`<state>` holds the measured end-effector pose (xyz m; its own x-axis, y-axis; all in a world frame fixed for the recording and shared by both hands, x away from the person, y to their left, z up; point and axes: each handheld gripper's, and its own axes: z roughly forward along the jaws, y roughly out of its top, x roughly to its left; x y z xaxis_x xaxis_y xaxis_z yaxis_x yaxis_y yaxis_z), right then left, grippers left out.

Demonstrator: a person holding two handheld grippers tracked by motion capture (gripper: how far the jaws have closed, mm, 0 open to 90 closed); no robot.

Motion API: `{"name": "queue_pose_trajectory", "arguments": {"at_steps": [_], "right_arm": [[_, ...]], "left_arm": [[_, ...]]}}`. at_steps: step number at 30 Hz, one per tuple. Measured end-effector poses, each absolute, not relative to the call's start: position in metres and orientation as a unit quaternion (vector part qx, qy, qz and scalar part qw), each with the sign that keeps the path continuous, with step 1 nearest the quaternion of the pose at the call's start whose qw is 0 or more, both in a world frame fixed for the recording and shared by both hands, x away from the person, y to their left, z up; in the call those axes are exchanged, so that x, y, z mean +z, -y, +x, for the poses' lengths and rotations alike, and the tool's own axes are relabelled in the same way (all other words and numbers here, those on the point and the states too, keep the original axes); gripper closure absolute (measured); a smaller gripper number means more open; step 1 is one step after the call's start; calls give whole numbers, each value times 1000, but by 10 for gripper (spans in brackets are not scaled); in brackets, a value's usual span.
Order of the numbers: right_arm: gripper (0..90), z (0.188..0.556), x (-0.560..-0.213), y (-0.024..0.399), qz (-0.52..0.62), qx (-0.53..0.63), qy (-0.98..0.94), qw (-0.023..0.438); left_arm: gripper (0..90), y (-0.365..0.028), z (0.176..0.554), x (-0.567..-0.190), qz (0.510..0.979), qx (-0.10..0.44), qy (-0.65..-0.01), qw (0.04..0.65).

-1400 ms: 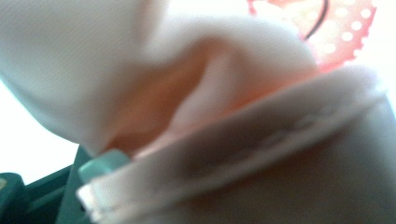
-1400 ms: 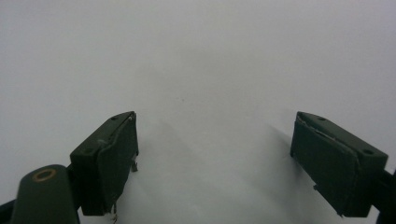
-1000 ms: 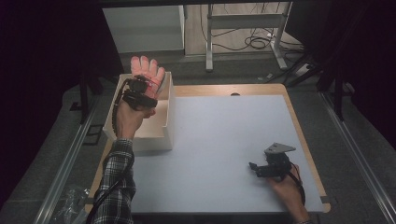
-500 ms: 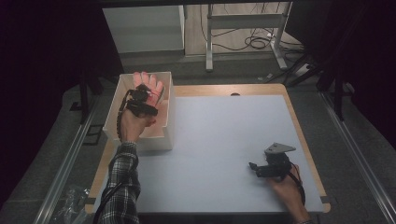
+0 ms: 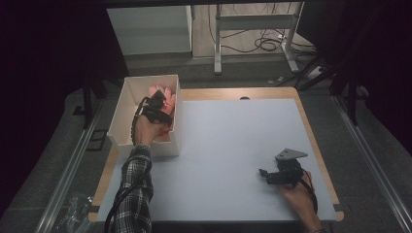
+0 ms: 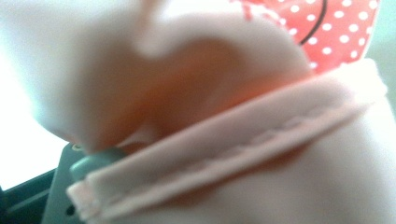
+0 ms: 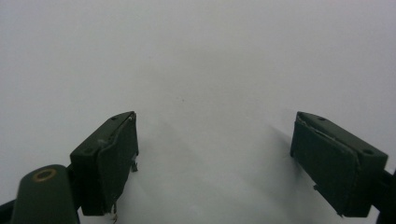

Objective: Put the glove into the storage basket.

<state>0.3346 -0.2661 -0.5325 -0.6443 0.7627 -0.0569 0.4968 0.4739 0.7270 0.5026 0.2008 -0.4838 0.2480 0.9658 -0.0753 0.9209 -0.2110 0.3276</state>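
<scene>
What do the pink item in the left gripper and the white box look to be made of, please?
Pink item: soft matte fabric, probably fleece or felt, with a stitched folded hem and a red polka-dot patch. White box: thin, stiff, matte walls, possibly cardboard or foam board; can't tell which.

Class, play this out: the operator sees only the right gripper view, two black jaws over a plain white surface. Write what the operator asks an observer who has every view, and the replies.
Operator: Where is my tool on the table?
Observer: The right tool sits near the mat's near right corner, held low by the hand.
Operator: What is the other hand doing?
Observer: The left tool is down inside a white box at the table's far left.
Operator: Is it carrying anything?
Observer: Yes, a pink cloth with a red, white-dotted part lies against its camera, so its jaws cannot be judged.
</scene>
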Motion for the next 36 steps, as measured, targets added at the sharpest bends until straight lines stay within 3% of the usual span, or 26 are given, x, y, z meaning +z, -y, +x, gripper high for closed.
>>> {"name": "queue_pose_trajectory", "arguments": {"at_steps": [6, 18, 36], "right_arm": [[153, 335, -533, 266, 376, 348, -837, 191], [153, 335, -533, 266, 376, 348, -837, 191], [153, 334, -533, 266, 376, 348, -837, 191]], "left_arm": [[278, -193, 508, -495, 780, 60, -607, 138], [121, -205, 507, -497, 778, 25, -603, 174], [52, -212, 493, -468, 774, 80, -596, 198]]}}
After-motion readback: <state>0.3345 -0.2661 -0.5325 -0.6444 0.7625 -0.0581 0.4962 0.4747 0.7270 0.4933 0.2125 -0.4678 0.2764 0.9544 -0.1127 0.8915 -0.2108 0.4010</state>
